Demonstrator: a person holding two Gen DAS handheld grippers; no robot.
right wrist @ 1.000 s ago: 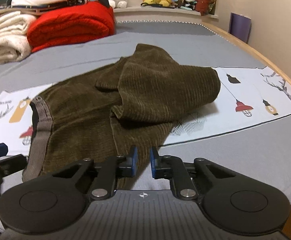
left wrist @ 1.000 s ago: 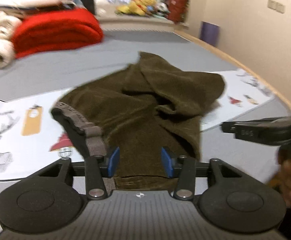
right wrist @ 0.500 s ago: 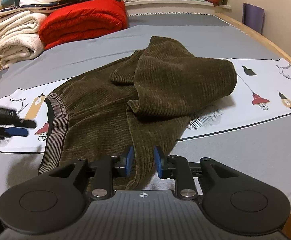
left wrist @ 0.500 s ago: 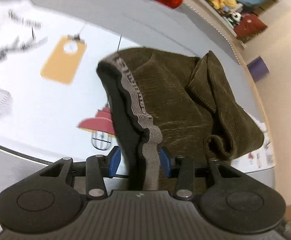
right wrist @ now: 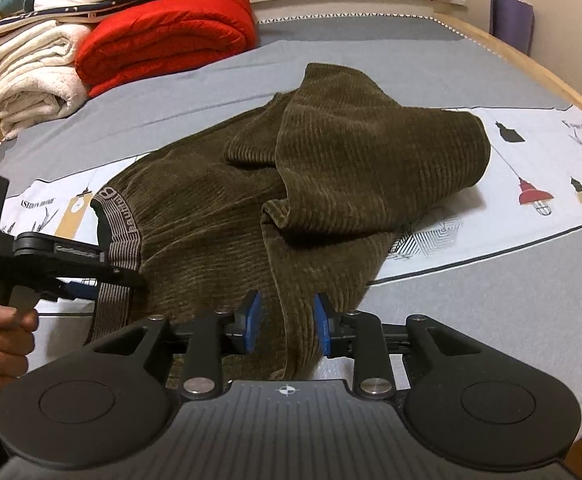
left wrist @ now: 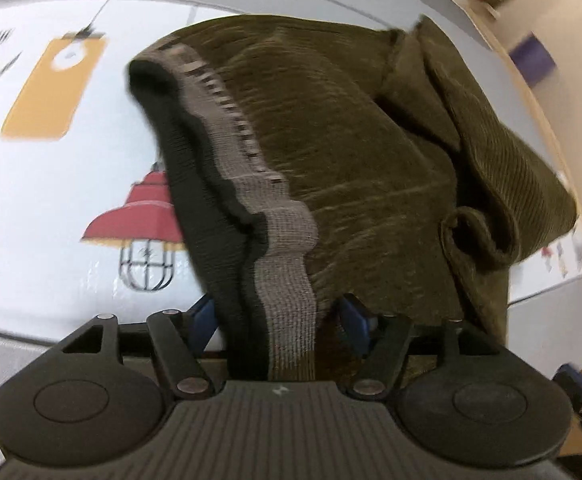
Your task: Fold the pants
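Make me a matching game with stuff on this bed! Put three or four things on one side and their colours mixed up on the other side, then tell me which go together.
Things:
1. pants
2. waistband
3. folded blanket
4. folded towels

Colours:
A. cream
B. olive brown
C. red
D. grey

Pairs: 1-B, 2-D, 3-C, 4-A
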